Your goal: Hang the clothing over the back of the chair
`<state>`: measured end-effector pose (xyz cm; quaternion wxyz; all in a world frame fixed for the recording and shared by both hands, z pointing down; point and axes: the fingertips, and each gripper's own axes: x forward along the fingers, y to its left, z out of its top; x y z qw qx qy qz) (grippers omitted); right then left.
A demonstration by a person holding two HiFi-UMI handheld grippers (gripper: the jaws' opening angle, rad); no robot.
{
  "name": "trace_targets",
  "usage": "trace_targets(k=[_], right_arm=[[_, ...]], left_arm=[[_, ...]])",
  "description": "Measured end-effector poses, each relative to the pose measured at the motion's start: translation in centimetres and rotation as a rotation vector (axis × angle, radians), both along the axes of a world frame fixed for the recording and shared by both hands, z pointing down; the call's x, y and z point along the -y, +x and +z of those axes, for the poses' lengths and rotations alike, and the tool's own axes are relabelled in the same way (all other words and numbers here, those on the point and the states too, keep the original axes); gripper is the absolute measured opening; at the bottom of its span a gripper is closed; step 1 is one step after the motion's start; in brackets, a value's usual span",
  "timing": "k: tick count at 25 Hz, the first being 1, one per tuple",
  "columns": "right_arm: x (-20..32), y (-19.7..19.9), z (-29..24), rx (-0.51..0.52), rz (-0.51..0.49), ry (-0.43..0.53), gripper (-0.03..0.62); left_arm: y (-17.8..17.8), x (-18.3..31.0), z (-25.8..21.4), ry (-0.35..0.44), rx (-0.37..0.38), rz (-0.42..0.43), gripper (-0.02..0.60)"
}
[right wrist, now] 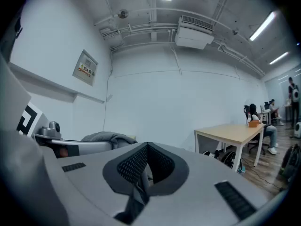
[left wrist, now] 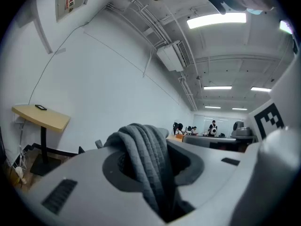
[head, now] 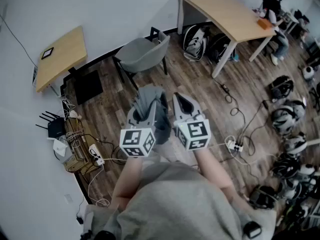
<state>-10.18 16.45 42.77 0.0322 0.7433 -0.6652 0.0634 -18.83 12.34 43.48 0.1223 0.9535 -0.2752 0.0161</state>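
A grey padded chair (head: 142,54) stands on the wood floor ahead of me, its back towards the wall. My left gripper (head: 148,105) is shut on a bunched grey garment (head: 162,125), which rises out of the jaws in thick folds (left wrist: 146,160) and hangs down between the two grippers. My right gripper (head: 184,103) is beside it on the right, shut, its jaws meeting at the tips (right wrist: 148,147) with nothing seen between them. In the right gripper view the garment (right wrist: 106,138) shows as a heap on the left gripper (right wrist: 70,147). Both grippers are held short of the chair.
One wooden table (head: 60,56) stands at the left wall, another (head: 230,14) at the back right with backpacks (head: 197,41) under it. Cables and a power strip (head: 232,144) lie on the floor. Helmets and gear (head: 287,119) crowd the right side. People sit at the far right (head: 275,19).
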Motion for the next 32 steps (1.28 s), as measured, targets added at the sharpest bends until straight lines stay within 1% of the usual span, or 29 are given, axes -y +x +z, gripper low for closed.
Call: trace_targets(k=[3, 7, 10, 13, 16, 20, 25, 27, 32], right_arm=[[-0.2, 0.0, -0.1, 0.004, -0.014, -0.011, -0.002], [-1.0, 0.5, 0.4, 0.011, -0.021, -0.016, -0.002], [-1.9, 0.6, 0.6, 0.005, -0.043, -0.022, -0.002], [-2.5, 0.8, 0.9, 0.009, -0.067, -0.028, -0.002], [-2.9, 0.9, 0.9, 0.017, -0.084, -0.010, -0.002], [-2.7, 1.0, 1.4, 0.017, -0.086, -0.019, -0.002], [-0.4, 1.0, 2.2, 0.044, -0.108, -0.032, -0.002], [1.0, 1.6, 2.6, 0.040, -0.105, -0.041, -0.002], [5.6, 3.5, 2.2, 0.040, -0.099, -0.024, -0.002]], left_arm=[[0.0, 0.3, -0.2, -0.001, -0.003, -0.014, 0.112], [0.3, -0.2, -0.7, 0.018, -0.009, -0.033, 0.112], [0.2, -0.8, -0.7, 0.020, -0.015, -0.064, 0.112], [0.0, -1.3, -0.6, 0.015, -0.021, -0.096, 0.112], [-0.2, -1.8, -0.5, 0.006, -0.025, -0.122, 0.112], [-0.5, -1.9, -0.4, -0.012, -0.025, -0.146, 0.112], [0.1, 0.0, 0.4, -0.032, -0.018, -0.139, 0.112], [0.9, 1.3, 0.6, -0.030, -0.017, -0.133, 0.112], [2.9, 5.7, 0.6, -0.022, -0.022, -0.115, 0.112]])
